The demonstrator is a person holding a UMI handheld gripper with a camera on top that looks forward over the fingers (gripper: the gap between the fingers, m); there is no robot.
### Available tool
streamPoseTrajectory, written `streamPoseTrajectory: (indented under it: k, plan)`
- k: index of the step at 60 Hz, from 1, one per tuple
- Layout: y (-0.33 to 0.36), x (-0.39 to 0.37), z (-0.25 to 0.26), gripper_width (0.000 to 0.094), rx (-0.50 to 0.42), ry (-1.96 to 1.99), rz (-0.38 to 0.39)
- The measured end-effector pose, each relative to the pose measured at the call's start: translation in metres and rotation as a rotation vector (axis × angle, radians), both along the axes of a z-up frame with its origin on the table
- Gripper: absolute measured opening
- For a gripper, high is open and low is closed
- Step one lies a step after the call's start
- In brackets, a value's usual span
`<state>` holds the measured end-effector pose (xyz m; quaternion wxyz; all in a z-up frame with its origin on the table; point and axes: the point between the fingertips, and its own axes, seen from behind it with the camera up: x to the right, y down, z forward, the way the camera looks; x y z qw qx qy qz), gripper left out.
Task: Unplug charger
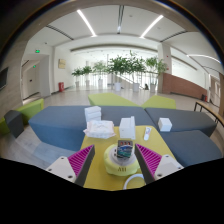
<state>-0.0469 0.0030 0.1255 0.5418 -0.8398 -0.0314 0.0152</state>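
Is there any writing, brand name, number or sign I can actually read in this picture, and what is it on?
No text here can be read.
Dark-labelled container between the tool's fingers: its label is too small and blurred to read.
White boxes on the yellow table: no legible print.
Green sign on the far wall: too small to read.

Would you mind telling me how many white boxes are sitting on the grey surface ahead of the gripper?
3: a larger box ahead to the left, a tall one straight ahead beyond the gripper, and a small one far right. Others may be hidden.
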Motion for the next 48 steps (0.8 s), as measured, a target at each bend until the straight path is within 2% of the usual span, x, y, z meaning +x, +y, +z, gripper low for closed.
streamPoseTrajectory:
  k: [8,14,18,20,26,31,39,48]
  plan:
    - [0.045,0.022,-0.028,0.0832,0.004,-0.020,-0.048]
    - [0.076,0.025,-0.051,0.0821,-0.002,-0.014,-0.037]
    - [0.086,0.032,-0.069,0.0321,-0.021,-0.038,-0.032]
    - [0.089,0.030,-0.064,0.0306,0.020,-0.015,-0.032]
    - [0.092,0.029,-0.067,0.0194,0.045,-0.006,-0.037]
    - [0.093,0.028,-0.066,0.0160,0.055,0.006,-0.030]
    - [0.091,0.027,-0.050,0.0158,0.068,0.015,-0.014]
    - [0.088,0.032,0.064,0.0158,0.251,0.048,-0.010]
